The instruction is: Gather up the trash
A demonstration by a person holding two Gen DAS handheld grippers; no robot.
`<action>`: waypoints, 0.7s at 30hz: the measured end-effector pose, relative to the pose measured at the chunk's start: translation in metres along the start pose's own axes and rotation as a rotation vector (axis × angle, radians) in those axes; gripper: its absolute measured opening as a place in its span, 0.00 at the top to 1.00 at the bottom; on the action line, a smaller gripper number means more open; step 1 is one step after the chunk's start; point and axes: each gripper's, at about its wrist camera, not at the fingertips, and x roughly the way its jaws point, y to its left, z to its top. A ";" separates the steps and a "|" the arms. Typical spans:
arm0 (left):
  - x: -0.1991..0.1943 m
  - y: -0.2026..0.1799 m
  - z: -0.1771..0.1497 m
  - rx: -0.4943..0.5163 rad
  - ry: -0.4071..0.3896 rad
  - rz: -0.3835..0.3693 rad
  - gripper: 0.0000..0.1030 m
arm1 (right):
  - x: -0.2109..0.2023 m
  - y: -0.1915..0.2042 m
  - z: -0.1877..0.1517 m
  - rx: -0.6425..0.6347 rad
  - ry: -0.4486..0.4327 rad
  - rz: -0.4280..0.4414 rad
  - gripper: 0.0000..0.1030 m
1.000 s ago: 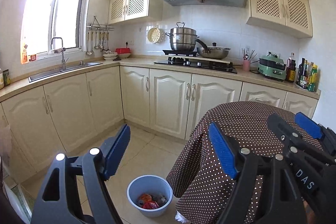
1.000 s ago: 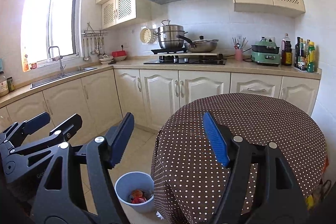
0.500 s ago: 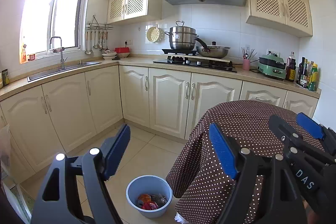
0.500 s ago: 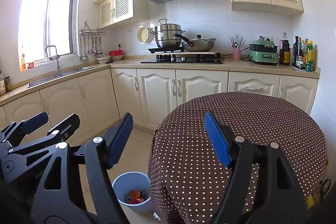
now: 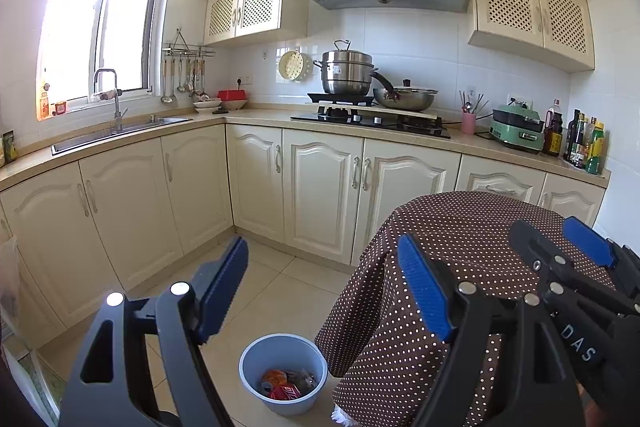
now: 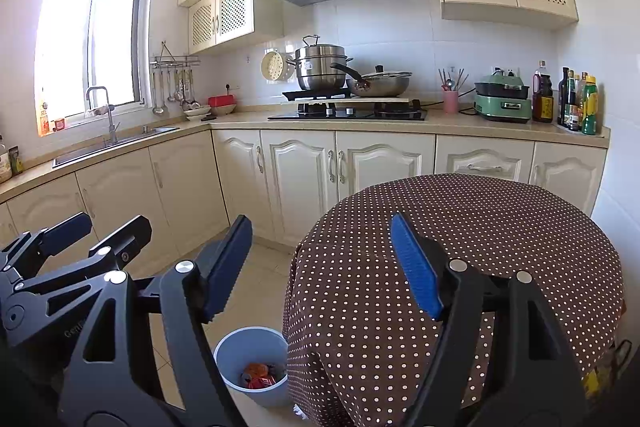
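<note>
A: Left wrist view?
B: Left gripper (image 5: 322, 283), black frame with blue ribbed pads, jaws spread wide, nothing between them. One light-blue round plastic bin (image 5: 283, 373) on the beige tile floor (image 5: 276, 291), below the gap between the fingers and a bit nearer the left finger, well apart from the pads. Crumpled trash (image 5: 286, 385) lies in the bottom of the bin: an orange piece, a red can-like piece, some grey scraps. Exact count unclear.
A: Table?
B: One round table under a brown white-dotted cloth (image 5: 460, 239), just right of the bin, cloth hem hanging beside the rim. Right gripper (image 5: 560, 243) shows at the right edge, over the cloth.
A: Right wrist view?
B: Right gripper (image 6: 320, 259) jaws also well apart, holding nothing. Same bin (image 6: 236, 347) sits low and left of centre, below the left finger, touching or nearly touching the cloth (image 6: 500, 227); can't tell which. Trash (image 6: 260, 377) is partly hidden by the cloth edge. Left gripper (image 6: 104, 231) is at the left edge.
A: Counter?
B: One steel stacked steamer pot (image 6: 320, 67) and one steel pan (image 6: 380, 83) on the black hob (image 6: 348, 114).
</note>
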 end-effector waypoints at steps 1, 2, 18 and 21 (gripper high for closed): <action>0.000 0.000 0.000 0.000 0.000 0.001 0.26 | 0.000 0.001 0.000 0.000 0.000 -0.001 0.30; 0.000 0.000 0.000 0.000 0.000 0.000 0.26 | 0.000 0.001 -0.001 0.000 0.000 0.000 0.30; 0.001 0.004 -0.002 0.008 0.002 0.006 0.26 | 0.001 0.000 -0.004 0.006 0.003 -0.004 0.29; 0.001 0.005 -0.003 0.010 0.004 0.003 0.26 | 0.001 0.000 -0.005 0.007 0.004 -0.004 0.29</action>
